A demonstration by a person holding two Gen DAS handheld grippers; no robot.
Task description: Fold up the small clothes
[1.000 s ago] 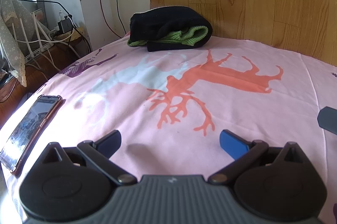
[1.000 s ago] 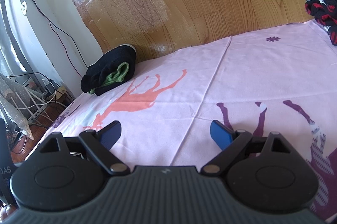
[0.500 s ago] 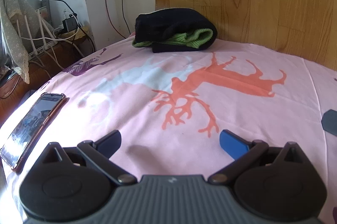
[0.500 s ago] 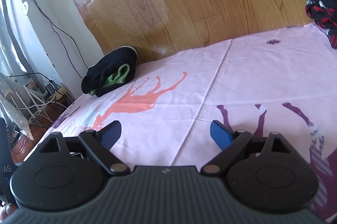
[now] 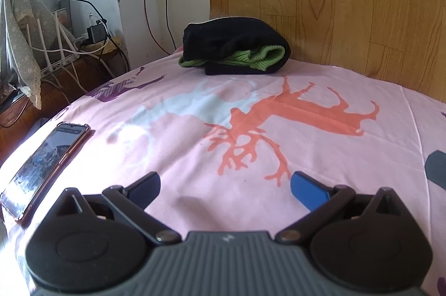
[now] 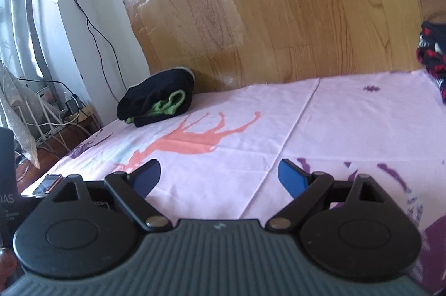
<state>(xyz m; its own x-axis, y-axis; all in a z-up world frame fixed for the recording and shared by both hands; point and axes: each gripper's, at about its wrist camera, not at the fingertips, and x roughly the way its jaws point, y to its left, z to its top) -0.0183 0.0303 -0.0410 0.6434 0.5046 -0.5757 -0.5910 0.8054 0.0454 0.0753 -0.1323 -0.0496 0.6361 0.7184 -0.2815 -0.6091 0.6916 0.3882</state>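
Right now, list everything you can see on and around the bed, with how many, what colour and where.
folded garment: one, black with green ribbed trim, far end of the bed against the wooden panel
patterned garment: one, dark with red and white marks, right edge of the bed, partly cut off
bedsheet: one, pink with orange, purple and pale deer prints, covering the bed
phone: one, dark screen in a reddish case, left edge of the bed
wooden panel: one, light brown, upright behind the bed
cables and charger: several, black and white, on the side table at left
left gripper: one, black with blue pads, jaws open, empty
right gripper: one, black with blue pads, jaws open, empty
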